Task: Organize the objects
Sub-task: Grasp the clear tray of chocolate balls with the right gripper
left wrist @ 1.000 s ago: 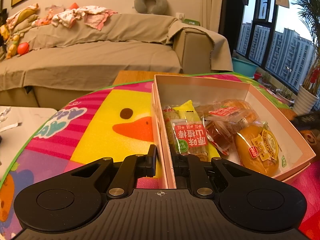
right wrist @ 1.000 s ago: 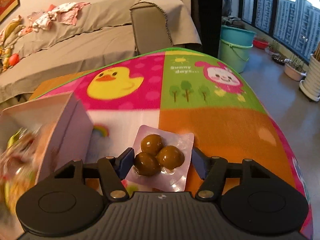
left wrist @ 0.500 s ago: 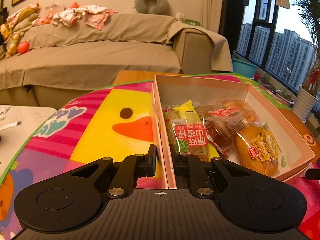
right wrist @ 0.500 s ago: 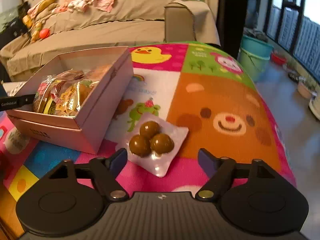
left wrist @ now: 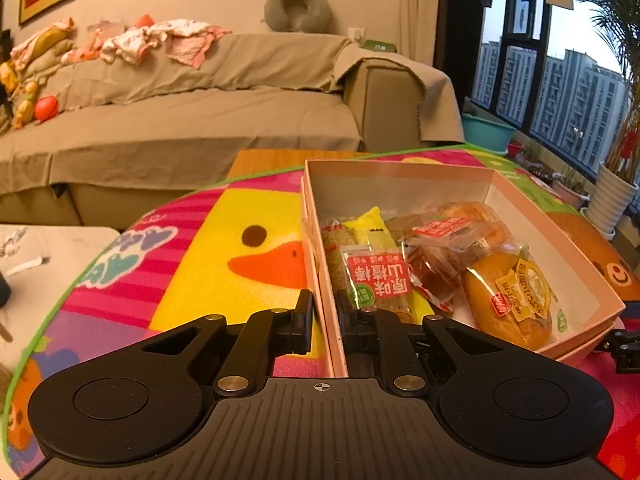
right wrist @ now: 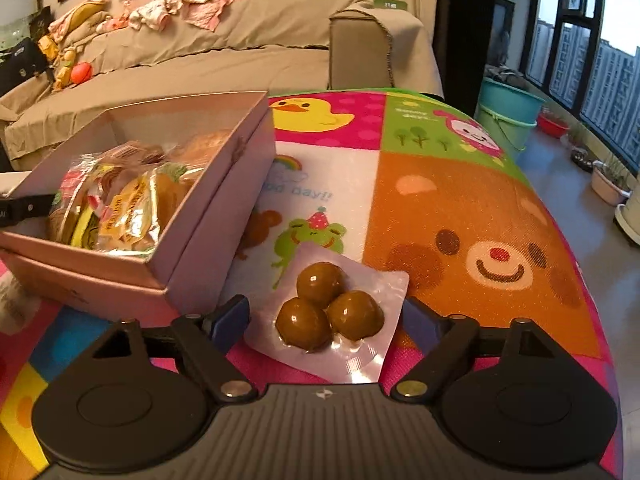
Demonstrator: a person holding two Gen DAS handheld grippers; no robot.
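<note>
A pink cardboard box point(left wrist: 400, 178) of wrapped snacks sits on a cartoon play mat point(right wrist: 460, 216), its near-left wall clamped by the left gripper point(left wrist: 325, 316), whose jaws stand almost fully closed, one finger outside the wall and one inside.

At lower centre of the right wrist view, the right gripper point(right wrist: 326, 322) has its jaws spread wide on either side of a clear blister pack point(right wrist: 332, 312) holding three brown balls. The jaws have just been opening; the pack lies flat on the mat between them, and neither pad appears to press on it.

The step in hand looks like gathering the last loose item: the box is braced while the pack, just right of the box's near corner, waits to be taken. The next move would call for closing on the pack's thin edges (slippery film, likely to slide or buckle) and lifting it over the wall into the box.

Only the left wrist view shows the box contents clearly: a red-labelled packet point(left wrist: 378, 282) at centre and an orange bun in wrap point(left wrist: 508, 294) to its right. Only the right wrist view shows the blister pack and the box's outer side; there the left gripper appears merely as a dark tip at the left edge.
</note>
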